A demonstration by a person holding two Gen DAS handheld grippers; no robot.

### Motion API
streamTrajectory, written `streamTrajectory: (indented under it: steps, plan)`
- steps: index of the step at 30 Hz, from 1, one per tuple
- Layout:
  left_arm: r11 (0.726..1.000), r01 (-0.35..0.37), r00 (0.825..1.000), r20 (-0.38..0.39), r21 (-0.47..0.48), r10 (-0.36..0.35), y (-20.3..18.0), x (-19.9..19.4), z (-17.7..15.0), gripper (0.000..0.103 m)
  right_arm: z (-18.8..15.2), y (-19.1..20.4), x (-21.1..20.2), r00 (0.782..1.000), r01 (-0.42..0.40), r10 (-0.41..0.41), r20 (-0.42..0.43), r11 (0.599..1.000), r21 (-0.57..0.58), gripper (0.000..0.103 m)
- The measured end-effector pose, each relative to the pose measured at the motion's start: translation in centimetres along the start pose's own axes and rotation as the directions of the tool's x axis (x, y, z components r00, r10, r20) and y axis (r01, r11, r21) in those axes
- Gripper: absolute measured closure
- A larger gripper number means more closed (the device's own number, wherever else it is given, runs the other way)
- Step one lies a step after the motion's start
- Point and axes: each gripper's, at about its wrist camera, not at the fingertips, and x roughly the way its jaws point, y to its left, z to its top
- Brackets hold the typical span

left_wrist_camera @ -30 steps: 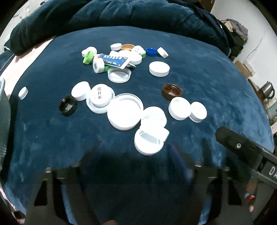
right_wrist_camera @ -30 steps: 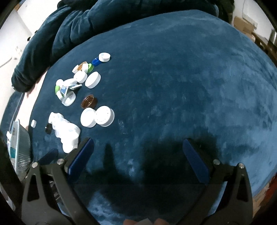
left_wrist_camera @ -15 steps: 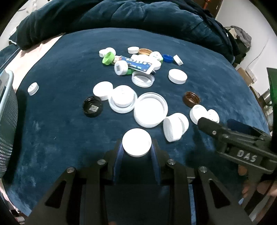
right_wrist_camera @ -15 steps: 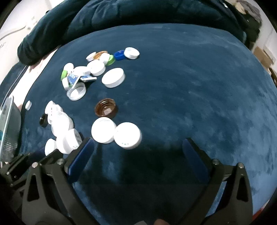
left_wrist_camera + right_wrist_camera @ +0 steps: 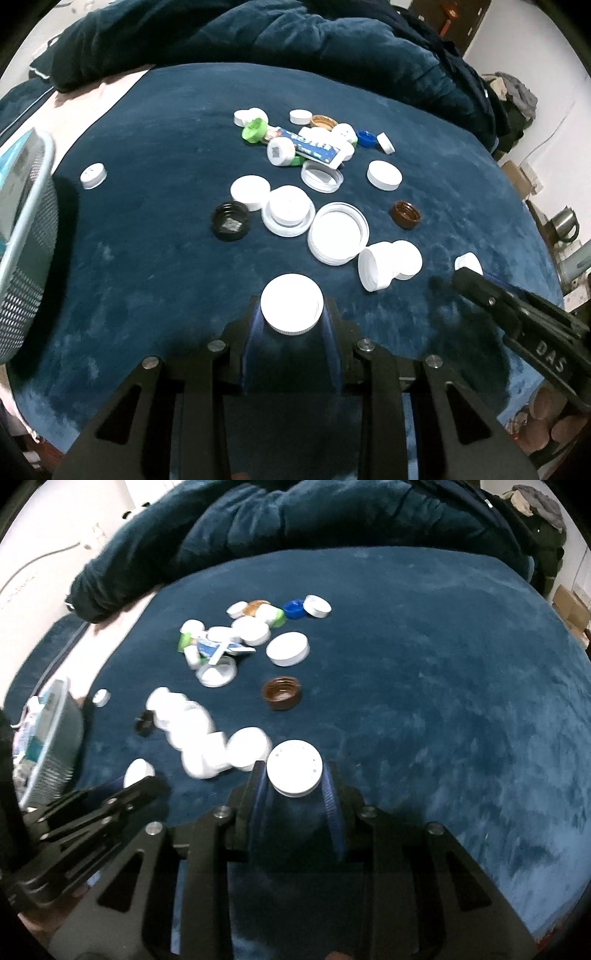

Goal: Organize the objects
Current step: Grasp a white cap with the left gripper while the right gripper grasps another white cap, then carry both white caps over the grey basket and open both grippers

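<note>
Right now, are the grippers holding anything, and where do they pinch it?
Yes. The left gripper pinches a plain white cap by its rim; the right gripper pinches a white cap with little holes by its sides.

Left tool (image 5: 291, 310) clamped on cap; right tool (image 5: 294, 774) clamped on cap.

A plush dark-blue blanket (image 5: 147, 155) covers the bed, a rumpled dark-blue duvet (image 5: 258, 33) heaped behind. White wall (image 5: 524, 44) at right; cardboard boxes (image 5: 570, 603) beside it.
</note>
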Motion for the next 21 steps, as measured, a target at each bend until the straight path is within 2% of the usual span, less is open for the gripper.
streamTrajectory:
  steps: [9, 16, 21]
  plan:
    - [0.999, -0.043, 0.997, 0.069, -0.015, 0.044, 2.6, -4.3, -0.3, 0.071, 0.4, 5.0, -1.5, 0.998, -0.052, 0.053, 0.024, 0.996, -0.074, 0.072]
    - [0.994, -0.082, 0.986, 0.141, -0.074, 0.092, 6.2, -8.5, -0.4, 0.071, 0.9, 10.0, -2.0, 0.992, -0.119, 0.124, 0.032, 0.983, -0.142, 0.072]
    - [0.983, -0.106, 0.975, 0.180, -0.147, 0.132, 9.8, -11.4, -0.9, 0.071, 1.1, 14.8, -2.4, 0.979, -0.192, 0.201, 0.025, 0.960, -0.203, 0.072]
